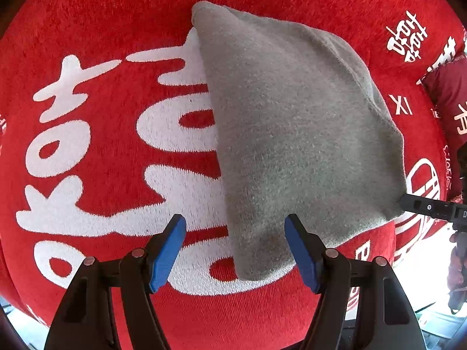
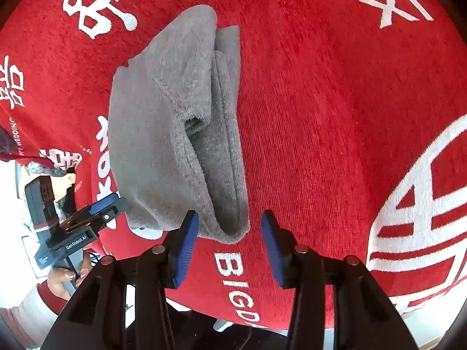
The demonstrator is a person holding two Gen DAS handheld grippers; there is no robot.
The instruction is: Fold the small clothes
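From the left wrist camera, a grey knitted garment (image 1: 294, 134) lies folded on a red cloth (image 1: 116, 23) woven with large white characters; it spreads from a narrow far corner near the top of the view down to a wide near edge that reaches between the blue pads of the left gripper (image 1: 235, 250). That gripper's fingers stand well apart, one on each side of the garment's near edge, with nothing pinched between them. At the right edge of this view the black tip of the right gripper (image 1: 432, 207) sits right at the garment's near right corner; whether it touches or holds the fabric cannot be told from here. From the right wrist camera, the same grey garment (image 2: 163, 134) shows its layered side, with stacked folds and a seamed band along its right edge, lying on the red cloth (image 2: 321, 102) to the left of centre. The right gripper (image 2: 230, 248) has its blue fingers spread apart, the left finger just at the garment's near corner and the right finger over bare cloth. At the left of this view the left gripper (image 2: 106, 208), held by a hand (image 2: 65, 278), reaches in by the garment's lower left edge
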